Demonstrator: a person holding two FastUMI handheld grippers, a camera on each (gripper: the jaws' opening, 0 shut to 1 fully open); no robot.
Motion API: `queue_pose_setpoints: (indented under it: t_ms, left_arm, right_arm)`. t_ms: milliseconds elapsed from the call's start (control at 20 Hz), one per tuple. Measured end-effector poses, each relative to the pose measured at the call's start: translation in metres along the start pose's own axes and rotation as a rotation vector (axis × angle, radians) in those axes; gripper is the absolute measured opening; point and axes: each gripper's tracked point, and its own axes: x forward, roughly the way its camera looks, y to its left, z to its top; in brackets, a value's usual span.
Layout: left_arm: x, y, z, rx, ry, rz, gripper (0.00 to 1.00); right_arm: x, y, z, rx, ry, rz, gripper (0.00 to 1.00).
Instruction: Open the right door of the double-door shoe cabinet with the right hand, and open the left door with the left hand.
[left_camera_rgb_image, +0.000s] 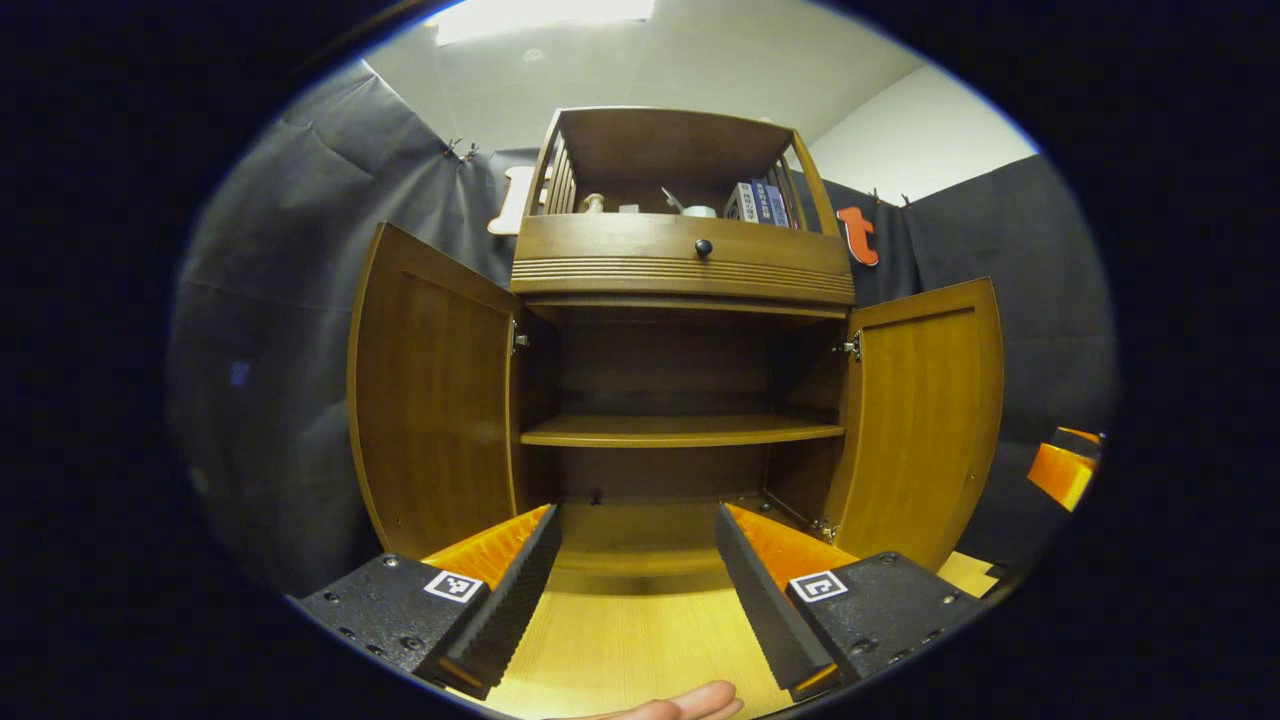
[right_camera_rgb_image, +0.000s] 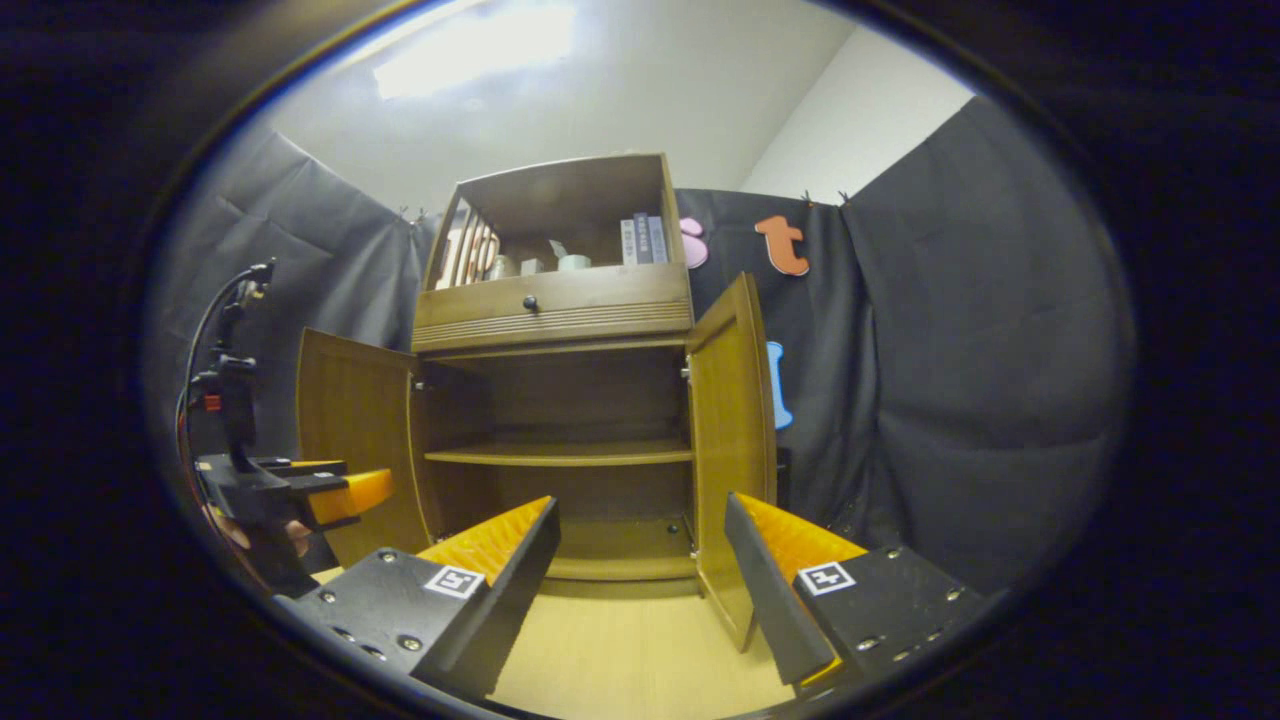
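The brown wooden shoe cabinet (left_camera_rgb_image: 680, 265) (right_camera_rgb_image: 555, 300) stands with both doors swung wide. Its left door (left_camera_rgb_image: 430, 400) (right_camera_rgb_image: 355, 430) and right door (left_camera_rgb_image: 925, 410) (right_camera_rgb_image: 730, 440) hang outward on their hinges. Inside are a bare shelf (left_camera_rgb_image: 680, 430) (right_camera_rgb_image: 560, 455) and a bare bottom board. My left gripper (left_camera_rgb_image: 637, 580) is open, a little way back from the cabinet's front, holding nothing; in the right gripper view it shows at the far left (right_camera_rgb_image: 300, 495). My right gripper (right_camera_rgb_image: 640, 580) is open and empty too, its right finger (right_camera_rgb_image: 775, 590) close to the right door's edge.
Above the doors sit a drawer with a black knob (left_camera_rgb_image: 703, 247) and an open top shelf with books (left_camera_rgb_image: 757, 202) and small items. Pale wooden floor (left_camera_rgb_image: 640, 650) lies in front. A fingertip (left_camera_rgb_image: 690, 703) shows at the bottom edge. Black cloth walls surround the cabinet.
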Motion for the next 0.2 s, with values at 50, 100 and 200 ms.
queue_pose_setpoints:
  t_ms: [50,100,200]
  left_arm:
    - [0.0,0.0,0.0,0.002,-0.002,0.001,0.95]
    - [0.001,0.002,-0.002,0.005,0.002,0.007,0.95]
    - [0.003,0.004,-0.005,0.016,0.014,0.014,0.92]
  right_arm:
    - [0.003,-0.004,-0.004,0.015,0.004,-0.005,0.98]
    - [0.005,-0.009,-0.007,0.026,0.01,-0.015,0.98]
    - [0.003,-0.016,-0.01,0.032,0.012,-0.032,0.98]
